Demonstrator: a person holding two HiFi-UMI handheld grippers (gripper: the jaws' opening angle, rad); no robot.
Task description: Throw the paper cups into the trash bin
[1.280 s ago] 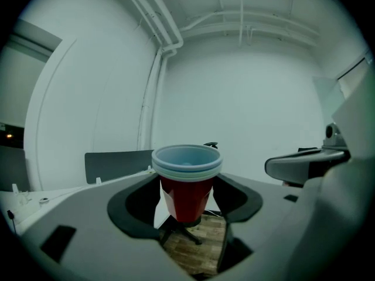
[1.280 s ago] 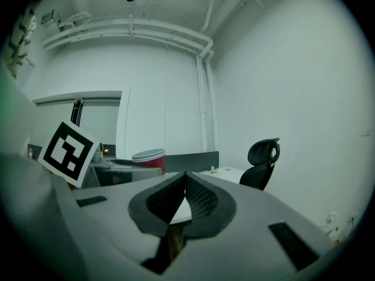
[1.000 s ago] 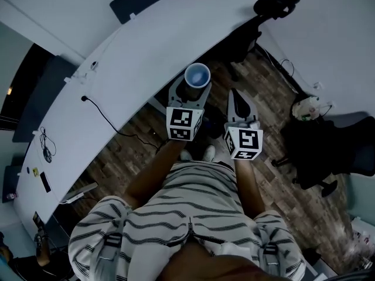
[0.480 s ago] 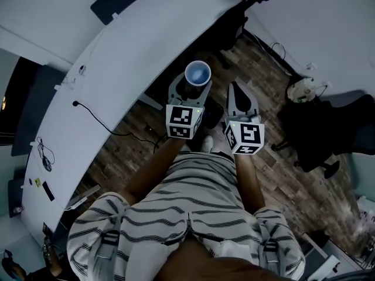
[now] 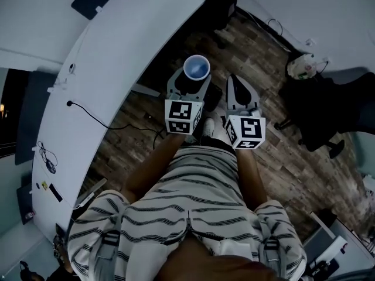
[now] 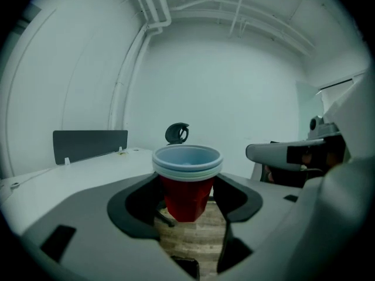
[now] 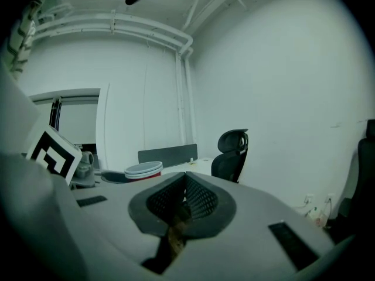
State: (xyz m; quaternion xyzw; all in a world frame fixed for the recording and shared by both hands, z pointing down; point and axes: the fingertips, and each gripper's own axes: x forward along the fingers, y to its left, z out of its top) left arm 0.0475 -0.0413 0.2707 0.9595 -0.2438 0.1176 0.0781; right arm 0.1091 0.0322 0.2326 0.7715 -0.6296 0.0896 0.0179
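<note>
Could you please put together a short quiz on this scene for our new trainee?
1. True or false: the left hand-held gripper holds the paper cups upside down.
2. Multiple choice: the outer wall of the paper cups is A) blue, B) red, C) green.
3. Fill in the blank: the jaws of the right hand-held gripper are ___ (apart or together), with nothing between them.

Key: 1 false, they are upright with the mouth up; 2 B; 3 together.
</note>
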